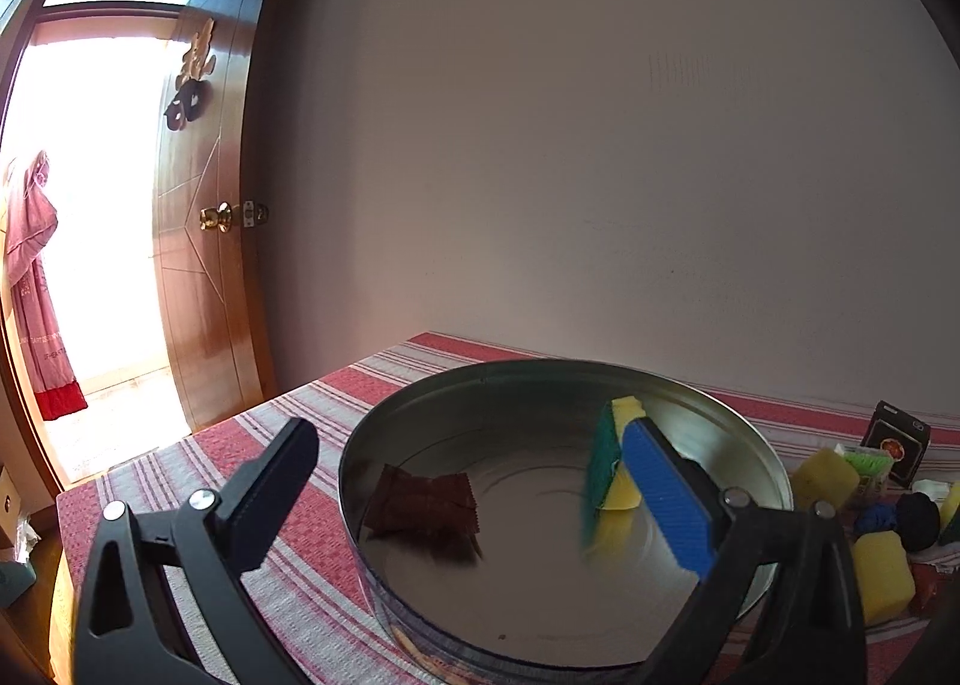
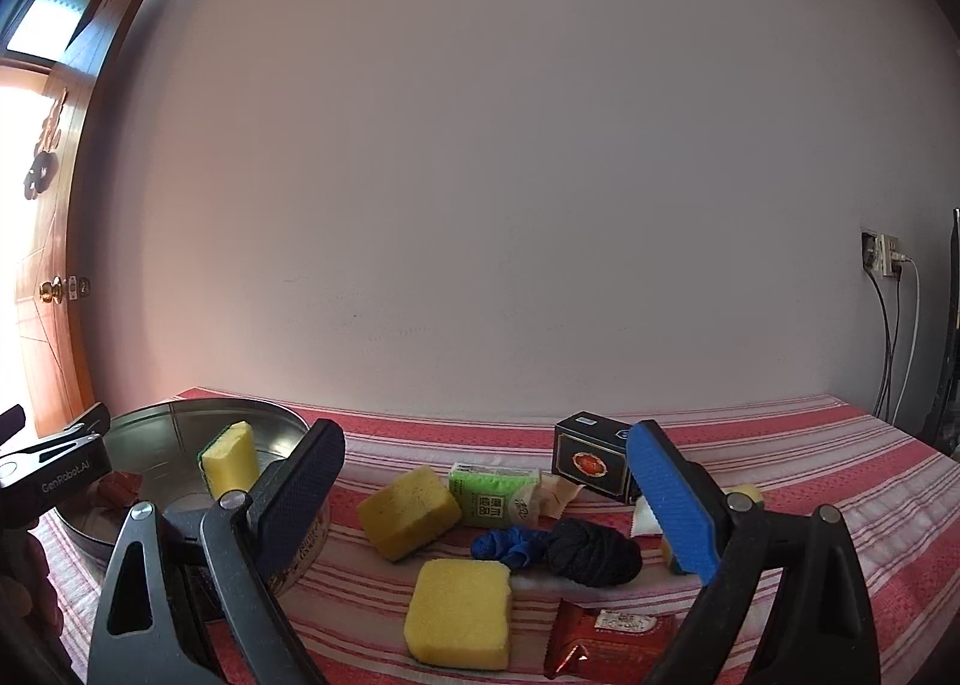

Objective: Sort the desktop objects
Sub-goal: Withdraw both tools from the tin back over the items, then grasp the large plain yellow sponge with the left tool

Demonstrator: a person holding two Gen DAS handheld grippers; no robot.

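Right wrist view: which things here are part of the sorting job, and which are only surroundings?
Part of the job:
round tin
green-backed sponge inside it
two yellow sponges
tissue pack
dark box
blue and black cloth bundles
red packet

Surroundings:
striped tablecloth
wall socket
wooden door

Red-striped tablecloth (image 2: 780, 433) under round tin (image 2: 150, 421), sponges (image 2: 459, 613), packets (image 2: 612, 640).

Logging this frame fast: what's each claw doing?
Left claw: open, empty, over the round tin.
Right claw: open, holding nothing.
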